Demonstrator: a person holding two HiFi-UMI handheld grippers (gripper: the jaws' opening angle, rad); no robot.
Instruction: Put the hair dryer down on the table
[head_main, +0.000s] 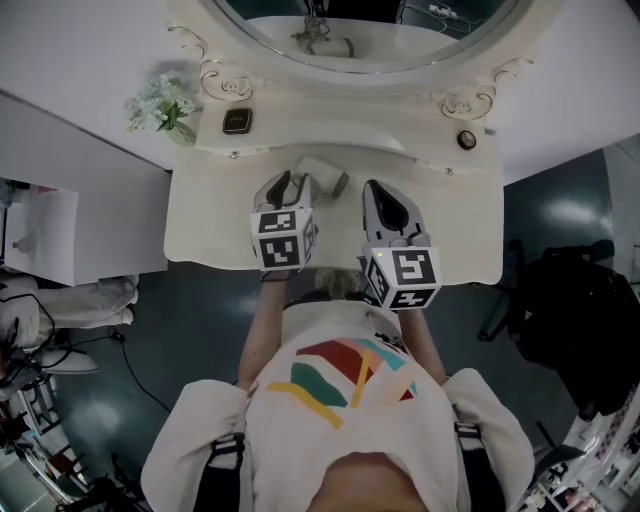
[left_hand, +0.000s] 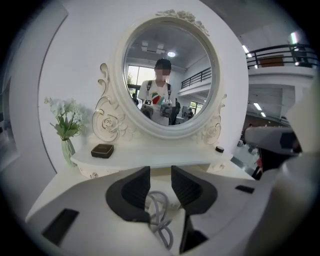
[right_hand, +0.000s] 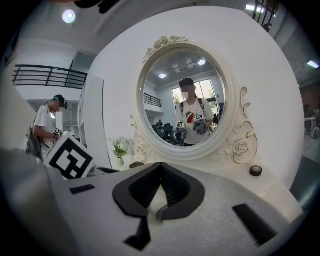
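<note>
The hair dryer (head_main: 322, 175), whitish with a grey nozzle, lies on the cream dressing table (head_main: 210, 225) below the mirror shelf. My left gripper (head_main: 289, 182) stands just at its near left end, jaws apart. In the left gripper view the left gripper (left_hand: 160, 172) is open, and a coil of grey cable (left_hand: 159, 216) lies on the table below the gap, with neither pad pressing on it. My right gripper (head_main: 373, 189) hovers to the right of the dryer. In the right gripper view the right gripper (right_hand: 160, 166) has its tips together with nothing between them.
An oval mirror (head_main: 370, 40) in an ornate white frame stands at the back. On its shelf sit a small dark box (head_main: 237, 121), a vase of white flowers (head_main: 162, 104) and a small dark round jar (head_main: 467, 139). A black chair (head_main: 570, 310) stands at the right.
</note>
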